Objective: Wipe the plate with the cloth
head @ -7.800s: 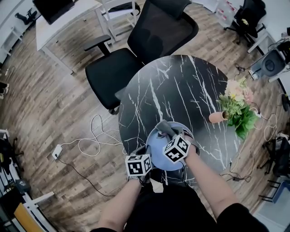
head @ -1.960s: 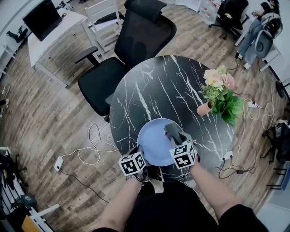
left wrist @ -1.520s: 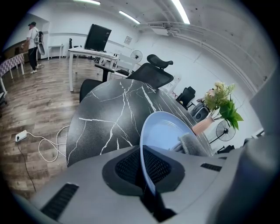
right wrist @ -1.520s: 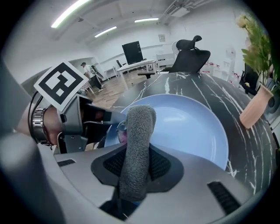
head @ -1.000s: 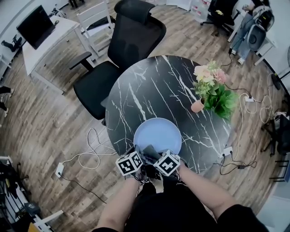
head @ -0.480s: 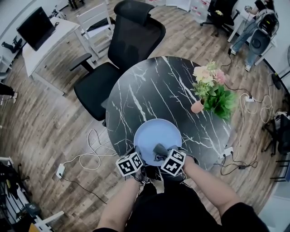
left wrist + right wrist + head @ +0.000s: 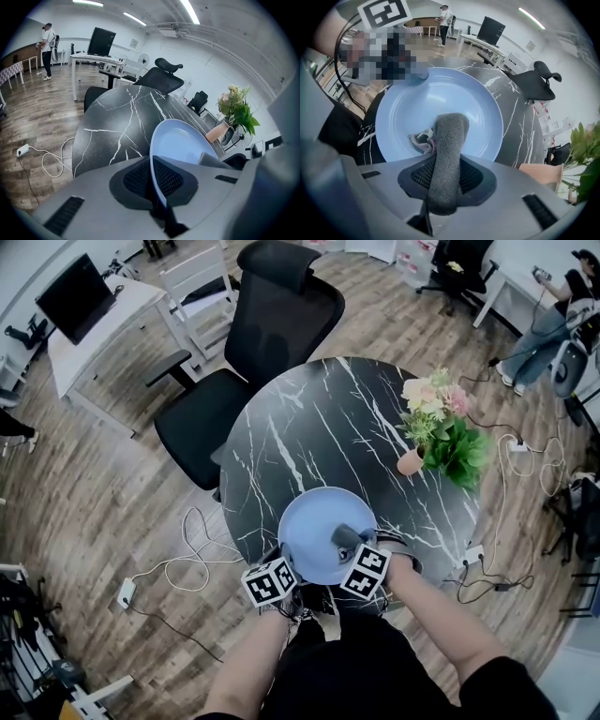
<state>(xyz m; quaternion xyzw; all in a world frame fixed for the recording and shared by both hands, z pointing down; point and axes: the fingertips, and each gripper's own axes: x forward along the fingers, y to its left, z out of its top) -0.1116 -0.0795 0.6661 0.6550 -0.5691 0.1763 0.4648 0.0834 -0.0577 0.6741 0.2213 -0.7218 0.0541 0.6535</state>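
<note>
Head view: the plate [image 7: 314,521] sits at the near edge of the table [image 7: 319,418]. Left gripper view: the jaws of the left gripper [image 7: 157,187] pinch its rim. Right gripper view: the jaws of the right gripper [image 7: 440,187] clamp the cloth [image 7: 447,140], which rests on the plate. Pressing hard could tear the rim loose.

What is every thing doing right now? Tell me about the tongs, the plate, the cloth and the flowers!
left tongs: shut on the rim of the plate.
right tongs: shut on the cloth.
plate: held by its near rim at the near edge of the table.
cloth: folded end looks pressed on the inside of the plate.
flower pot: standing upright on the table.
</note>
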